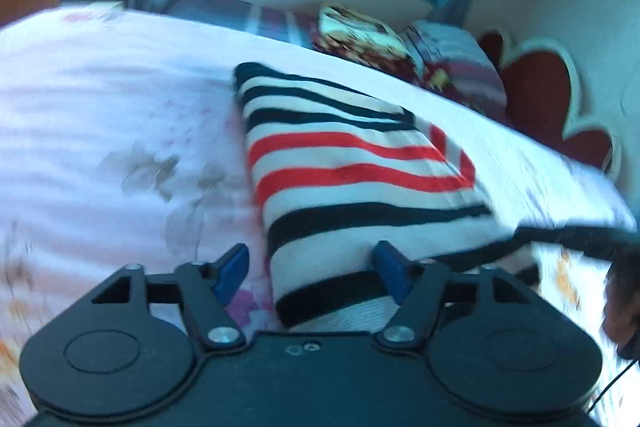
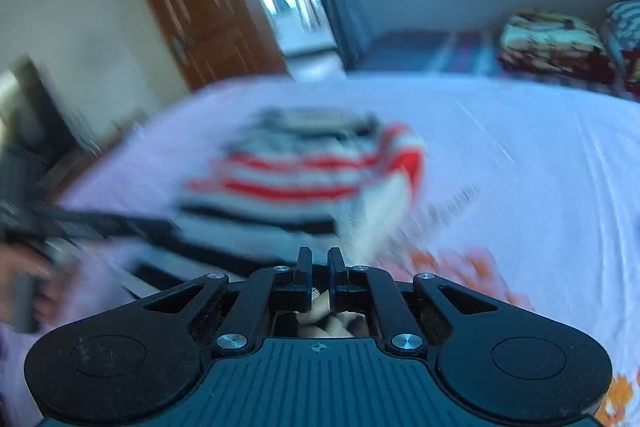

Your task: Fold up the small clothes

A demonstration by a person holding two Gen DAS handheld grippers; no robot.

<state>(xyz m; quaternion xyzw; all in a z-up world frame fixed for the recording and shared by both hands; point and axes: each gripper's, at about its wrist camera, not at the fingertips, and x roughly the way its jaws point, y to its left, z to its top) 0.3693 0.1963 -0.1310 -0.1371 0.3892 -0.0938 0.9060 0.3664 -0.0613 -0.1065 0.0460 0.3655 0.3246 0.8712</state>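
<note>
Striped knit garment (image 1: 360,167) lying part-folded on the bed (image 1: 100,115), its near hem between the spread blades of the left tongs (image 1: 312,275) — wide apart, pressing on nothing. Right tongs (image 2: 320,267) closed almost fully; whether cloth is pinched cannot be told through the blur. The fabric looks soft, light and limp — best taken at a hem corner.

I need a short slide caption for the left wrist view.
Open left hand-held gripper over the near edge of a striped folded garment lying on a pale bedsheet.
</note>
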